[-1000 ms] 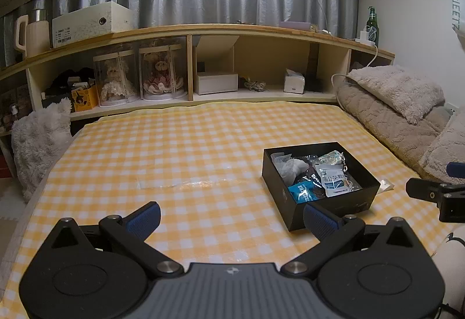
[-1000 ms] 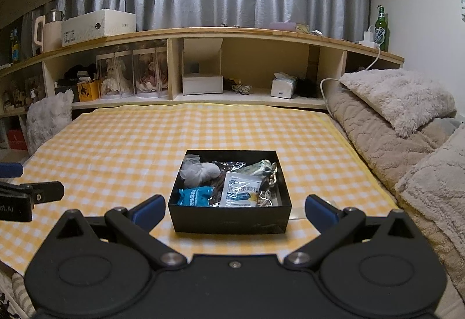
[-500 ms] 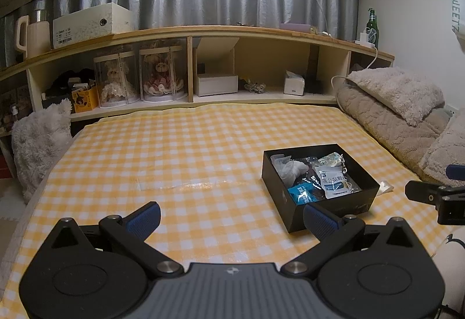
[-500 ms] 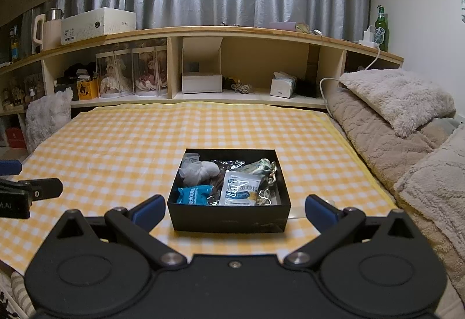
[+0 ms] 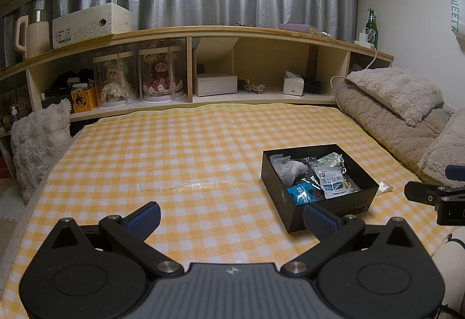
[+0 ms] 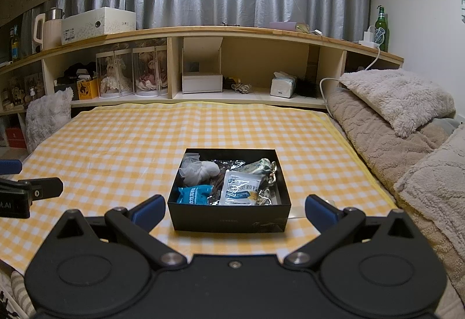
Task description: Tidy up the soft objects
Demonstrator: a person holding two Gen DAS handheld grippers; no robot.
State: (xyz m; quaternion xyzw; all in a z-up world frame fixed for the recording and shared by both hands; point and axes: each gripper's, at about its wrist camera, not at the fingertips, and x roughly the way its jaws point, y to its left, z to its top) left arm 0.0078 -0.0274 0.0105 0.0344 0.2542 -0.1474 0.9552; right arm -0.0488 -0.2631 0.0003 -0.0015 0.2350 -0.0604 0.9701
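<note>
Black box (image 6: 229, 220) just ahead, between spread right tool (image 6: 234, 207) fingers; left tool (image 5: 231, 217) released, empty.

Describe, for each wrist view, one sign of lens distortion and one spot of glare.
Left wrist view: the wooden shelf bows in a curve and the corners go black; a shiny streak of glare lies on the checked cloth. Right wrist view: the same shelf bends; the silver packets in the black box glint.

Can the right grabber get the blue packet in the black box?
Probably yes. The right gripper is open, facing the open-topped black cardboard box, and the blue plastic packet lies uncovered near the front wall.
</note>
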